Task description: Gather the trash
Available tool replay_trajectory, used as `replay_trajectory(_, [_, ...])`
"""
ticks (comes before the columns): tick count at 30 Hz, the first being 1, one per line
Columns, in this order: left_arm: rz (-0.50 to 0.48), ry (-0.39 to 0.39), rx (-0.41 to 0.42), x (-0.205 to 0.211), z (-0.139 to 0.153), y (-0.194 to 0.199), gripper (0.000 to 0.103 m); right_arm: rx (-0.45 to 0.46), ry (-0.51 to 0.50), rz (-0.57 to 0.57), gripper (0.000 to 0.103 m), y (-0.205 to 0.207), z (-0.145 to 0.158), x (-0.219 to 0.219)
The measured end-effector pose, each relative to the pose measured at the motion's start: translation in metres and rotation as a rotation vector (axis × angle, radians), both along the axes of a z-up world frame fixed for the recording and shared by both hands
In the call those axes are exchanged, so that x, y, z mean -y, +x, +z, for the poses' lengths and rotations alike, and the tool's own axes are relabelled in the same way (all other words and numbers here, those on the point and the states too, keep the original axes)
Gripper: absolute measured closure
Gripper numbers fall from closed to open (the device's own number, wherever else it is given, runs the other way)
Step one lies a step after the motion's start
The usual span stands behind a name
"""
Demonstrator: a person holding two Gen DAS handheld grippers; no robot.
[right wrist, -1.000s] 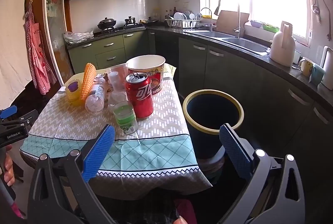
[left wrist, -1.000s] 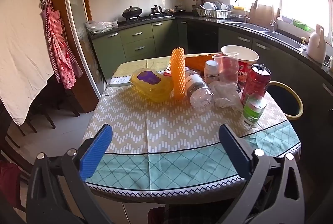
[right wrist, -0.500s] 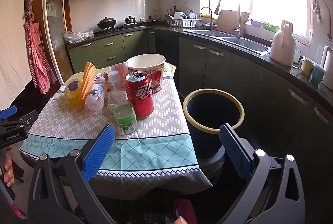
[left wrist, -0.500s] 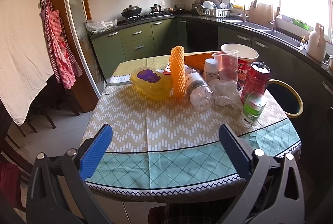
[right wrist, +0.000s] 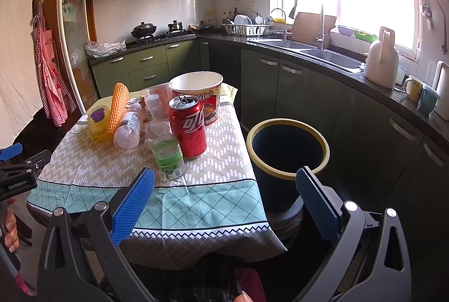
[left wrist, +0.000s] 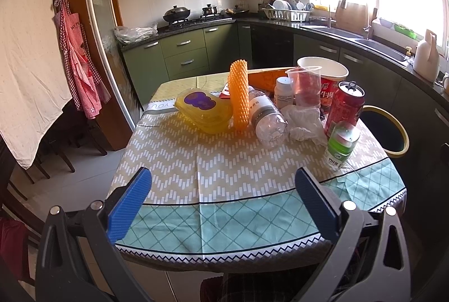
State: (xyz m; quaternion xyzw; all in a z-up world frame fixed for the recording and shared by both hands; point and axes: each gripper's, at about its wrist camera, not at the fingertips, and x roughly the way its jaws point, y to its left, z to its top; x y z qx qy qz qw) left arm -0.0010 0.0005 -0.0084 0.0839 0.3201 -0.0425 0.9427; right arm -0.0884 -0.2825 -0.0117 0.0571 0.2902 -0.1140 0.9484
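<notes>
Little moved since earlier frames: both grippers stayed short of table, trash untouched. Left gripper (left wrist: 223,199) wide apart, empty, ribbed blue pads over cloth edge. Right gripper (right wrist: 224,199) likewise spread, holding nothing. Chevron tablecloth (right wrist: 92,164) nearest; then green-capped clear bottle (right wrist: 167,156), glossy red can (right wrist: 188,127), crumpled plastic (left wrist: 304,122), lying clear bottle (left wrist: 265,118), orange foam net (left wrist: 238,94), yellow box (left wrist: 202,111), paper bowl (right wrist: 197,88). Round yellow-rimmed bin (right wrist: 287,153) beside table, right.

On the table (right wrist: 213,189) the can (right wrist: 189,127) stands mid-frame in the right wrist view, the small cup (right wrist: 167,156) just before it, the paper bowl (right wrist: 197,94) behind, the bottle (right wrist: 127,127) lying left. The bin (right wrist: 289,161) stands on the floor to the right, beside the table.
</notes>
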Motion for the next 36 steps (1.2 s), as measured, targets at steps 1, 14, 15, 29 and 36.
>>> replay_trajectory(1, [0.0, 0.0, 0.0, -0.0003, -0.0001, 0.0002, 0.006, 0.0, 0.0, 0.0, 0.004, 0.0, 0.0, 0.0])
replay_trajectory(14, [0.0, 0.001, -0.002, -0.0006, -0.0009, 0.0002, 0.006, -0.001, 0.0, 0.0, 0.004, 0.0005, -0.0005, 0.0001])
replay_trajectory(15, [-0.001, 0.002, -0.003, -0.0005, -0.0009, 0.0003, 0.006, -0.001, 0.0, -0.001, 0.004, 0.0006, -0.0005, 0.0])
replay_trajectory(29, [-0.001, 0.003, -0.004, -0.0004, -0.0007, 0.0005, 0.006, -0.003, 0.001, 0.0, 0.004, 0.0018, -0.0022, 0.0001])
replay_trajectory(36, [-0.002, 0.002, -0.005, -0.0012, -0.0028, 0.0, 0.006, -0.003, 0.002, 0.0, 0.004, 0.0013, -0.0034, 0.0006])
